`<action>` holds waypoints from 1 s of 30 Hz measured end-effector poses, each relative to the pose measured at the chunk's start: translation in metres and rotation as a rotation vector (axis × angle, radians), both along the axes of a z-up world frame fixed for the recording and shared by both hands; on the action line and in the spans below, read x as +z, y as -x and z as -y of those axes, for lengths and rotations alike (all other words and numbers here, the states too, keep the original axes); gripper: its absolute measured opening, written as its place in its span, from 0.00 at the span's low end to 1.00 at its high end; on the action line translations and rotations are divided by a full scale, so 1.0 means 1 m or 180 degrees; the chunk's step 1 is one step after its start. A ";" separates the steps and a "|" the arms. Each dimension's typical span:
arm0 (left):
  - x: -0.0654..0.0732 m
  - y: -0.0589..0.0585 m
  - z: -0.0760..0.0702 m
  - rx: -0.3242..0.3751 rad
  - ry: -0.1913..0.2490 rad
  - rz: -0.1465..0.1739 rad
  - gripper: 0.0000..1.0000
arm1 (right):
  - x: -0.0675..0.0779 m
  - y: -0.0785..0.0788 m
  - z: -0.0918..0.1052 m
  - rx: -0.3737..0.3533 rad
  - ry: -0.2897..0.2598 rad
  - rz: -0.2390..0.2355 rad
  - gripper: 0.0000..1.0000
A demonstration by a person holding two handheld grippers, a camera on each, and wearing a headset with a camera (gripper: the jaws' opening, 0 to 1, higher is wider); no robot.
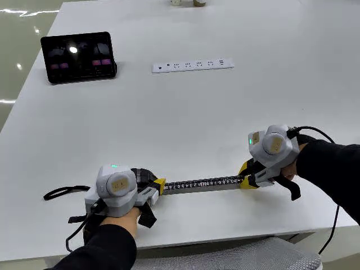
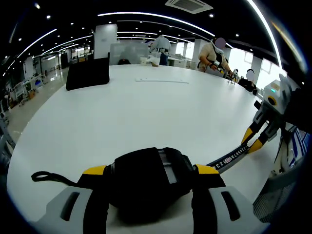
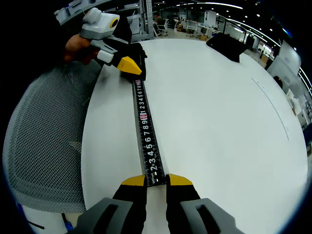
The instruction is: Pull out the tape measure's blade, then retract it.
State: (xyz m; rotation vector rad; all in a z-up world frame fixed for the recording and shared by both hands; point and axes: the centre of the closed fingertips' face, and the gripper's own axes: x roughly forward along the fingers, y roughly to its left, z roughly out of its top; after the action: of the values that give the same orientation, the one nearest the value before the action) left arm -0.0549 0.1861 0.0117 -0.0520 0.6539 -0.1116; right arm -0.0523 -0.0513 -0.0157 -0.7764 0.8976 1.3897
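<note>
A black tape measure case (image 2: 148,178) sits on the white table near its front edge, with my left gripper (image 2: 151,170) shut around it; the same case (image 1: 145,177) lies at the lower left of the head view and is seen from afar (image 3: 135,57) in the right gripper view. Its dark numbered blade (image 1: 202,183) is pulled out to the right, flat along the table (image 3: 146,131). My right gripper (image 3: 156,180) is shut on the blade's end, yellow tips on either side of it (image 1: 247,181). The blade (image 2: 229,157) runs toward the right gripper (image 2: 256,139).
A black wrist strap (image 1: 62,192) trails left of the case. A black tablet (image 1: 79,56) stands at the far left, and a white power strip (image 1: 193,65) lies at the middle back. A grey mesh chair (image 3: 44,146) sits just off the table's near edge.
</note>
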 end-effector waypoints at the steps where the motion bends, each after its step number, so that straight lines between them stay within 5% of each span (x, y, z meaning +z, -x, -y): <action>1: 0.000 0.000 0.000 0.0000 0.0000 -0.0001 0.64 | 0.000 0.000 0.000 -0.0006 -0.0001 -0.0003 0.12; 30: 0.000 -0.001 0.000 -0.0008 0.0002 -0.0004 0.64 | 0.001 0.002 -0.013 0.0019 -0.0045 -0.0010 0.11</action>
State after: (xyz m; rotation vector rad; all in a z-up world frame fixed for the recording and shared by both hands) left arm -0.0544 0.1857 0.0114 -0.0520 0.6553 -0.1142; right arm -0.0543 -0.0383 -0.0151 -0.7668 0.8876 1.4016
